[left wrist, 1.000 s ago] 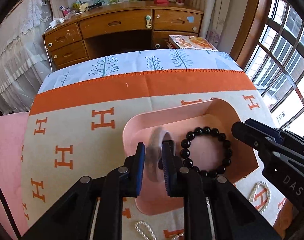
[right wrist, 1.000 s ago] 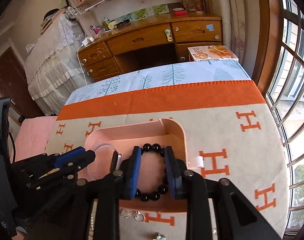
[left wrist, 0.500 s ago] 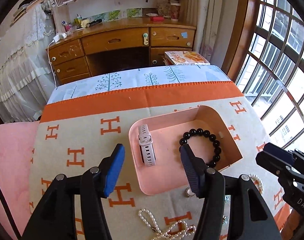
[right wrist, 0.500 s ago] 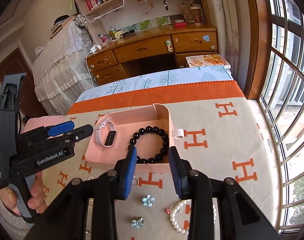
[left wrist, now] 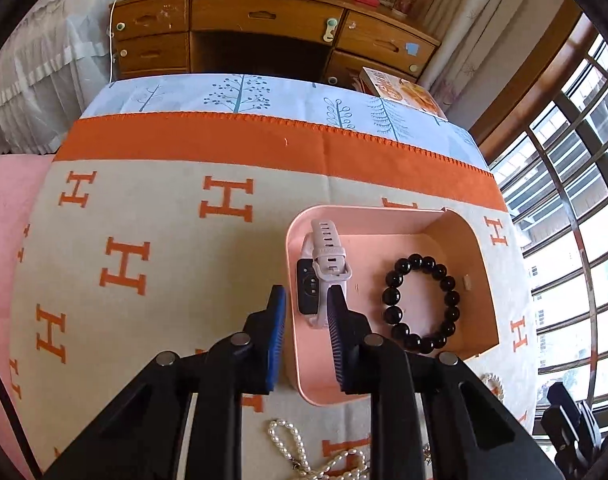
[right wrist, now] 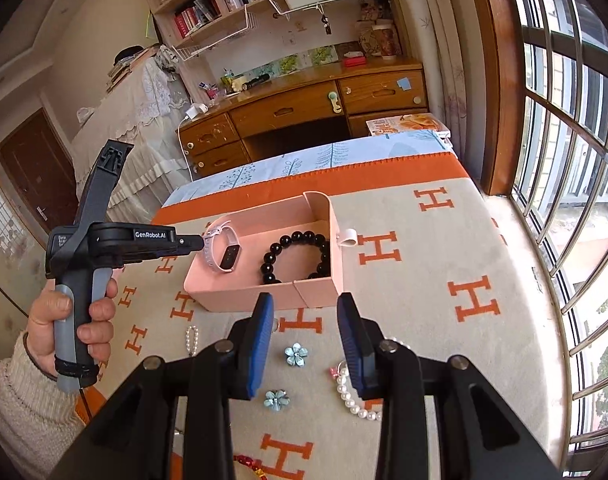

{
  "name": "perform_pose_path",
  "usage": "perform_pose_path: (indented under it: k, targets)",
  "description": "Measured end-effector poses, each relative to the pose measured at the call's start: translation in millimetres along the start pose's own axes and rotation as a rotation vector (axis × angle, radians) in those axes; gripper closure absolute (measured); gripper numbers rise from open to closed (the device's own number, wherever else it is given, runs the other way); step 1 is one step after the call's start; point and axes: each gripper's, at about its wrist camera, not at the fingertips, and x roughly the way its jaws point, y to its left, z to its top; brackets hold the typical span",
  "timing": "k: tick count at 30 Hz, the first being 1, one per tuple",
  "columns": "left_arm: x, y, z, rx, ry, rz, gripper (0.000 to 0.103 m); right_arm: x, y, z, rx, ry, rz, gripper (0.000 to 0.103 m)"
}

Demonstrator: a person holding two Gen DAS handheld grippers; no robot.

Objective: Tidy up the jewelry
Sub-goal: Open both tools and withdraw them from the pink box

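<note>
The left gripper (left wrist: 304, 300) is hovering empty, jaws having just closed to a narrow gap; the watch (left wrist: 321, 268) is lying in the box (left wrist: 455, 224) beside the beads (left wrist: 421, 302). The right gripper (right wrist: 305, 316), part-open and empty, is probably heading for the near pearls (right wrist: 353, 396).

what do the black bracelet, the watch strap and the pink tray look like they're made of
Black bracelet: polished stone or glass beads, by the sharp glints on each round bead; could be plastic.
Watch strap: soft matte silicone or rubber, pale pink, with punched holes and a smooth bend.
Pink tray: probably card or thin plastic, matte, with thin flat walls.
</note>
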Motion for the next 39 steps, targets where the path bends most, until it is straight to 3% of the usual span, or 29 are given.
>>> perform_pose_path:
  k: [5, 11, 20, 27, 30, 32, 33, 39]
  targets:
    - [6.4, -8.6, 3.6, -0.016, 0.018, -0.05, 0.084, 5.3, -6.7, -6.4, 0.016, 0.014, -0.001, 0.07]
    - [15.4, -27.0, 7.2, 0.015, 0.036, -0.039, 0.084, 11.1, -11.1, -11.3, 0.021, 0.024, -0.002, 0.07]
    - [28.5, -71.7, 6.7, 0.131, 0.031, 0.04, 0.094, 16.2, -14.2, -19.8, 0.009, 0.027, -0.014, 0.07]
    - [53.1, -101.4, -3.3, 0.236, 0.084, 0.126, 0.095, 11.9, -17.1, -22.6, 0.003, 0.016, -0.027, 0.07]
    - [51.0, -101.0, -5.1, 0.24, 0.073, 0.136, 0.08, 8.5, -18.5, -23.1, 0.003, 0.01, -0.022, 0.07]
    - [43.8, -98.6, -6.1, 0.241, 0.054, 0.137, 0.054, 6.2, -18.0, -23.4, -0.002, 0.008, -0.022, 0.07]
    - [39.0, -97.1, -6.4, 0.242, 0.04, 0.146, 0.049, 5.3, -17.8, -23.6, -0.004, 0.006, -0.023, 0.07]
    - [2.0, -81.0, -14.8, 0.249, -0.01, 0.159, 0.046, 1.3, -16.5, -25.6, -0.014, 0.003, -0.021, 0.07]
